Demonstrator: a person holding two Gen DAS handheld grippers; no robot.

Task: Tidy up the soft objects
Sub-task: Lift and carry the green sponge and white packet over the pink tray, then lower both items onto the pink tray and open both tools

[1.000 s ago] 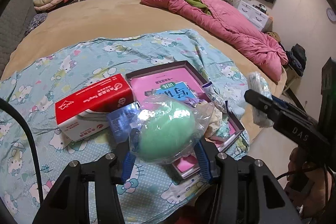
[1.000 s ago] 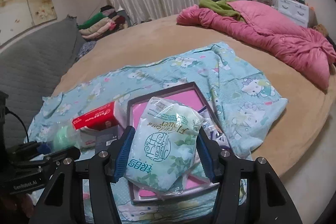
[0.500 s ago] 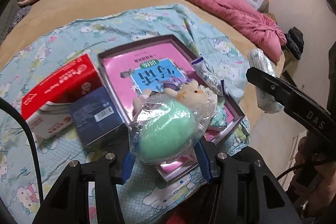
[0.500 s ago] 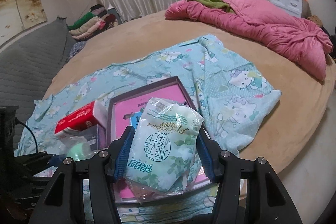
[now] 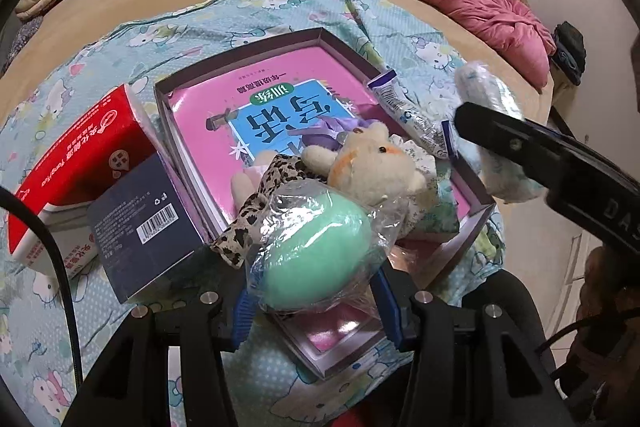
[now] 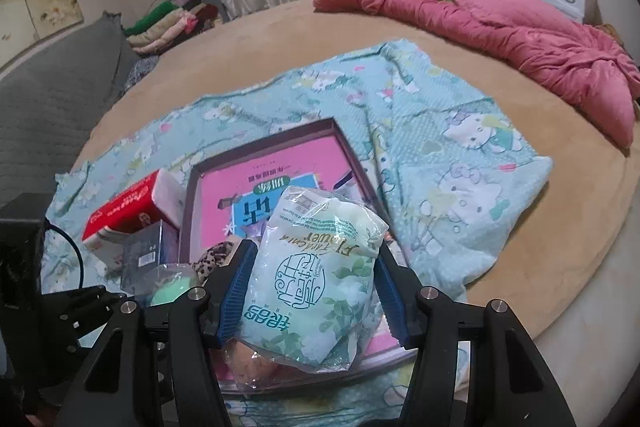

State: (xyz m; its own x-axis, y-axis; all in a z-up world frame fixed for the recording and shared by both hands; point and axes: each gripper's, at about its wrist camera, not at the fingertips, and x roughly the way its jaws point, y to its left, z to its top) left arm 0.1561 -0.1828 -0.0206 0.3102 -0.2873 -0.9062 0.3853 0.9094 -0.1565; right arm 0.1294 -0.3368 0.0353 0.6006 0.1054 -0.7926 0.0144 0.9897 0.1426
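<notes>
My left gripper (image 5: 316, 291) is shut on a green sponge in a clear plastic bag (image 5: 316, 251), held over the near edge of a shallow purple box (image 5: 240, 47). In the box lie a pink book (image 5: 272, 107), a cream plush toy (image 5: 368, 167) with a leopard-print part (image 5: 248, 215), and a tube (image 5: 408, 107). My right gripper (image 6: 312, 291) is shut on a pale green tissue pack (image 6: 316, 279), held above the same box (image 6: 280, 135). That pack also shows at the right of the left wrist view (image 5: 492, 123).
A red tissue box (image 5: 76, 163) and a dark blue carton (image 5: 140, 219) lie left of the purple box on a Hello Kitty blanket (image 6: 440, 155). A pink quilt (image 6: 500, 27) lies at the far right of the round bed. Folded clothes (image 6: 168, 23) sit at the back left.
Both grippers have moved forward and lower toward the purple box with their loads still held. The plush toy has come into the left view.
</notes>
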